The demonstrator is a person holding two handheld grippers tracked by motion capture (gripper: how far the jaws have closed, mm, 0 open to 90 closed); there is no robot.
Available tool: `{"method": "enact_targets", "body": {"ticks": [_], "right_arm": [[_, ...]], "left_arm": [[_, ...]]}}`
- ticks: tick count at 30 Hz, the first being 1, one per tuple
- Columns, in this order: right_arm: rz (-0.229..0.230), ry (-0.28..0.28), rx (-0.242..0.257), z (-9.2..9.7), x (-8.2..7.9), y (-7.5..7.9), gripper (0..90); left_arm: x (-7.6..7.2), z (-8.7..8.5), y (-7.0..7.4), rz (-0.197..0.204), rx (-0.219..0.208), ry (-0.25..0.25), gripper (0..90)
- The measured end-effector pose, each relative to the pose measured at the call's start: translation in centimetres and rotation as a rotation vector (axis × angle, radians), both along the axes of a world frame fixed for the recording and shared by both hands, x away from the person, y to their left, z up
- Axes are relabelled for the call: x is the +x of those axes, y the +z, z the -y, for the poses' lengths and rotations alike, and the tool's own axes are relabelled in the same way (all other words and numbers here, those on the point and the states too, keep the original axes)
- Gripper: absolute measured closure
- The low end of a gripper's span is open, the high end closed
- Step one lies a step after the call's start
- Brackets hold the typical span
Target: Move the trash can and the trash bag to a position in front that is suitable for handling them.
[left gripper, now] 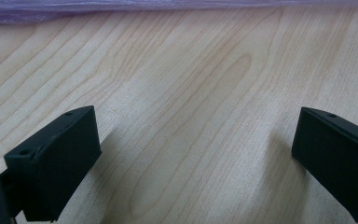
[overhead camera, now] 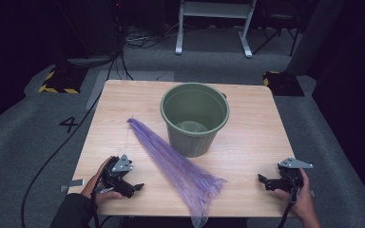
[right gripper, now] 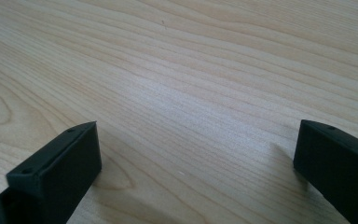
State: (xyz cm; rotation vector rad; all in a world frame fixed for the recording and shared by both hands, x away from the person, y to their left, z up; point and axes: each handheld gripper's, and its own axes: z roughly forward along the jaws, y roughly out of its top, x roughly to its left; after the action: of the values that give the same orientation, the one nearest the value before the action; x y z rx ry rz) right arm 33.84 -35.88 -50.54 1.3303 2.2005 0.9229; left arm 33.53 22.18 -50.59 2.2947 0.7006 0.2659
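Note:
A green plastic bucket stands upright near the middle of the wooden table. A long purple plastic bag lies flat across the table from beside the bucket down to the front edge, where its end hangs over. My left gripper rests on the table at the front left, open, pointing toward the bag. In the left gripper view the bag runs along the top, beyond the open gripper. My right gripper rests at the front right, open and holding nothing, with bare wood between its jaws.
The table stands on grey carpet with a black cable trailing along its left side. A white metal frame stands behind the table. Yellow-black striped blocks sit at the back corners.

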Motion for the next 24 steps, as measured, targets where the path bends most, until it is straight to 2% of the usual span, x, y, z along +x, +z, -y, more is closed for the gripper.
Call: {"method": "enact_targets", "body": {"ticks": [4, 8, 9, 14, 17, 20, 22, 24], "right_arm": [[0.0, 0.009, 0.001, 0.1, 0.0, 0.0, 0.9], [0.015, 0.03, 0.006, 0.2, -0.1, 0.1, 8.0], [0.031, 0.035, 0.018, 0.3, -0.2, 0.2, 16.3], [0.037, 0.027, 0.02, 0.1, 0.0, 0.5, 15.7], [0.078, 0.052, 0.033, -0.6, 0.0, 1.9, 15.8], [0.122, 0.078, 0.071, -1.3, 0.0, 3.2, 16.9], [0.13, 0.091, 0.075, -1.5, 0.1, 3.6, 17.2], [0.168, 0.128, 0.082, -2.8, 0.3, 5.1, 17.5]], "left_arm": [[0.0, 0.0, 0.0, 0.0, -0.001, 0.0, 0.6], [0.0, 0.0, 0.0, -0.001, -0.001, 0.0, 0.6], [0.0, 0.0, 0.0, -0.001, -0.001, 0.0, 0.6], [0.0, 0.0, 0.0, 0.0, -0.001, 0.001, 0.7], [0.0, 0.0, 0.0, 0.0, -0.001, 0.001, 0.7], [0.0, 0.0, 0.0, -0.001, 0.0, 0.001, 0.6], [0.0, 0.0, 0.0, 0.0, -0.001, 0.001, 0.7], [0.0, 0.0, 0.0, 0.0, 0.0, 0.001, 0.7]]}}
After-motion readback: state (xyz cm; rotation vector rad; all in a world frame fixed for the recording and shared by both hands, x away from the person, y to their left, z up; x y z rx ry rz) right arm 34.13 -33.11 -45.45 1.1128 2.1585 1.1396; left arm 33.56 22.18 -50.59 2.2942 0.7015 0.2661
